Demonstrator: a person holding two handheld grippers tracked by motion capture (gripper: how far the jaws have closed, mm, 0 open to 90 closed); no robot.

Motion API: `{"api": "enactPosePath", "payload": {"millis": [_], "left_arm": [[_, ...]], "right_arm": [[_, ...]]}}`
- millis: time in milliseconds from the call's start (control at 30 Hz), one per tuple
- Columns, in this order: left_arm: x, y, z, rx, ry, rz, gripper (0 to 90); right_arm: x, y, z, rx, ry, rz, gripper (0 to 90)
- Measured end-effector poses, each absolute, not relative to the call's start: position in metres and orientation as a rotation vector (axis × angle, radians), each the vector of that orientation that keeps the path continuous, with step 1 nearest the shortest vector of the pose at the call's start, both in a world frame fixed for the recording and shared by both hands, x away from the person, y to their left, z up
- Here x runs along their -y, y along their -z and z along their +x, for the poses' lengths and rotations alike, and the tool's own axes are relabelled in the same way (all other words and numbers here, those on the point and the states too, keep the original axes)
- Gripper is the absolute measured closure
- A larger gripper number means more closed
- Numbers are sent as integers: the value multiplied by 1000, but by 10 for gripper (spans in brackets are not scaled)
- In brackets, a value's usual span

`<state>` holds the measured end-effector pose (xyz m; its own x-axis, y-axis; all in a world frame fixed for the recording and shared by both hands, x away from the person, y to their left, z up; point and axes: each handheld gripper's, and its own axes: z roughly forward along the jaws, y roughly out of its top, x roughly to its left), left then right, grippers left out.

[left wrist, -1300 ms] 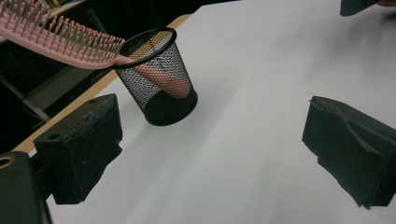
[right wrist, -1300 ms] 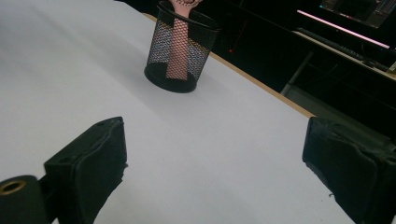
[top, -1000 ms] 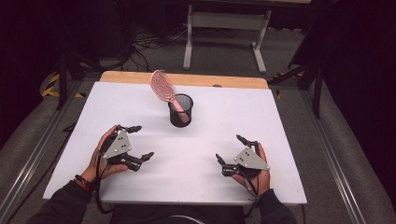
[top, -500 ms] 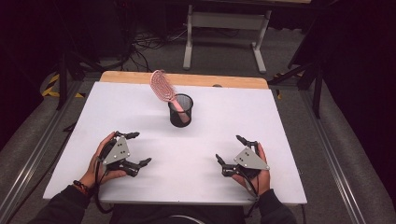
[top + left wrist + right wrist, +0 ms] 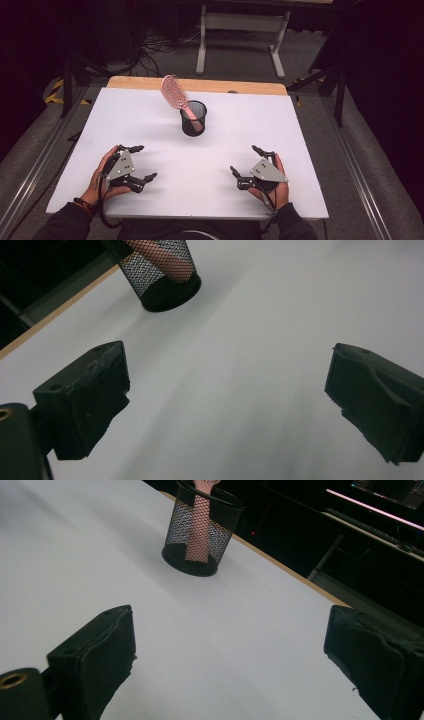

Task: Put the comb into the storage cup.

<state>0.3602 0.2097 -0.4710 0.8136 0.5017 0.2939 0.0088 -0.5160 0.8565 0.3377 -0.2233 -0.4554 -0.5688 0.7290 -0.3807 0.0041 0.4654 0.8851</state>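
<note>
1. The pink hairbrush stands handle-down in the black mesh cup, its bristled head leaning out toward 11 o'clock above the rim. The cup sits at the middle of the white desk, a little toward the 12 o'clock edge.

2. Judging by this layout, the work is either at its very start or already finished: both grippers rest near the 6 o'clock edge, well apart from the cup, and neither reaches for anything.

3. The left gripper lies at about 7 o'clock from the cup. Its fingers are spread wide, holding nothing, with bare desk between them; the cup shows off toward 11 o'clock in the left gripper view.

4. The right gripper lies at about 5 o'clock from the cup. Its fingers are equally wide apart and empty; the cup with the pink handle inside stands ahead at 12 o'clock in the right gripper view.

5. If the brush is to come out, the next move probably calls for one gripper to steady the light cup while the other closes on the head and lifts along its lean.
</note>
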Motion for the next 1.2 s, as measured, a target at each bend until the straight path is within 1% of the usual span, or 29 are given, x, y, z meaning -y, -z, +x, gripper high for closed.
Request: {"api": "enactPosePath", "payload": {"millis": [233, 533, 1200], "left_arm": [[-224, 473, 358, -426, -619, 2005, 48], [-242, 470, 356, -473, -615, 1960, 49], [-244, 472, 357, -490, -584, 1947, 51]], "right_arm": [[223, 456, 338, -1924, -1160, 607, 65], [224, 455, 336, -1920, -1158, 611, 65], [223, 455, 334, -1908, -1143, 580, 65]]}}
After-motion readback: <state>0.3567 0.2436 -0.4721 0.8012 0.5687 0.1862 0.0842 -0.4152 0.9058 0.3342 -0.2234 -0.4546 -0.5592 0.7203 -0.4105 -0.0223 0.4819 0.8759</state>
